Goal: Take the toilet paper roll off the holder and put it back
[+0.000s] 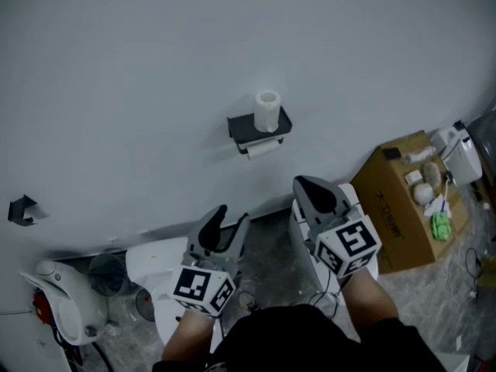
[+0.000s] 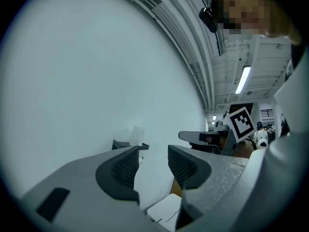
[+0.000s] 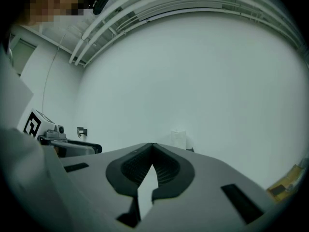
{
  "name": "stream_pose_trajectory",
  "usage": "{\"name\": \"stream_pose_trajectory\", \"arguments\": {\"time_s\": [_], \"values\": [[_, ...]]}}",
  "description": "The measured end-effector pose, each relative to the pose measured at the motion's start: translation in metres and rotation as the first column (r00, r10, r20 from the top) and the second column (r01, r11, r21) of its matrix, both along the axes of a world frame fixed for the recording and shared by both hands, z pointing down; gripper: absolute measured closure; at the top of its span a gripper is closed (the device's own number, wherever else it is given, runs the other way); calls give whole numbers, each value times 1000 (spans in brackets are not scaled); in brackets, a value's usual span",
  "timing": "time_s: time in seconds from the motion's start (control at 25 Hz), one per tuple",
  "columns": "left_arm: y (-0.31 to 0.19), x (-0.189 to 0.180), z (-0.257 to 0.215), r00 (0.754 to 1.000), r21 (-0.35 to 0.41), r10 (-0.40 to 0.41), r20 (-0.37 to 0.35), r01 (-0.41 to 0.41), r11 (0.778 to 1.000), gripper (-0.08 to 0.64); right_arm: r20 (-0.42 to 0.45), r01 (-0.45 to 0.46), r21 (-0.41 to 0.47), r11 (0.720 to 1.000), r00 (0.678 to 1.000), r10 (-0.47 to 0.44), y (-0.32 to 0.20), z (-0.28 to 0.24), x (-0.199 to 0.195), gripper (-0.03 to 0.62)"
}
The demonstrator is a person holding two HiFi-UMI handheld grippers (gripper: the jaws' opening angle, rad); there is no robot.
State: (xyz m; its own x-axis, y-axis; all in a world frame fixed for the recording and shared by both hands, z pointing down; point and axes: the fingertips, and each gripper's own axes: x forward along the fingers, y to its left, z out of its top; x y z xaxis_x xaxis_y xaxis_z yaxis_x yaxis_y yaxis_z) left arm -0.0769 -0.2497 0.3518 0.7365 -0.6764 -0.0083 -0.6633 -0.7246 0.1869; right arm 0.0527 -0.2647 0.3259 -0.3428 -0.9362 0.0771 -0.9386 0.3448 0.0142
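Note:
A white toilet paper roll (image 1: 267, 111) stands upright on top of the black wall holder (image 1: 249, 129), and a strip of paper (image 1: 262, 150) hangs under it. Both grippers are well short of the wall, below the holder, and hold nothing. My left gripper (image 1: 230, 219) is open with an empty gap between its jaws. My right gripper (image 1: 304, 183) is shut, its jaw tips meeting. In the left gripper view, the roll (image 2: 136, 135) shows beyond the open left gripper (image 2: 152, 158). In the right gripper view, the roll (image 3: 178, 138) stands just right of the shut right gripper (image 3: 153, 147).
An open cardboard box (image 1: 395, 215) with small items stands against the wall at the right. A white toilet (image 1: 151, 266) and a white appliance (image 1: 66, 301) are at lower left. A small black fitting (image 1: 23, 210) is on the wall at far left.

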Motion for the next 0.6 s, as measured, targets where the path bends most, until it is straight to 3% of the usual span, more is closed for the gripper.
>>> {"name": "stream_pose_trajectory", "arguments": {"time_s": [0.08,0.2,0.4,0.6], "values": [[10,11,-2,1000,-3,-23,3,23,1000,405,9,22,-2,1000,1000,-22,11,0,10,594],[24,33,0,997,-24,-77,8,77,997,555,38,53,-9,999,998,-53,28,6,34,594],[69,80,11,991,-46,-123,52,125,991,555,84,104,-34,994,991,-101,69,24,83,594],[117,107,11,980,-43,-180,82,184,982,555,124,179,-39,983,977,-173,107,32,107,594]]}}
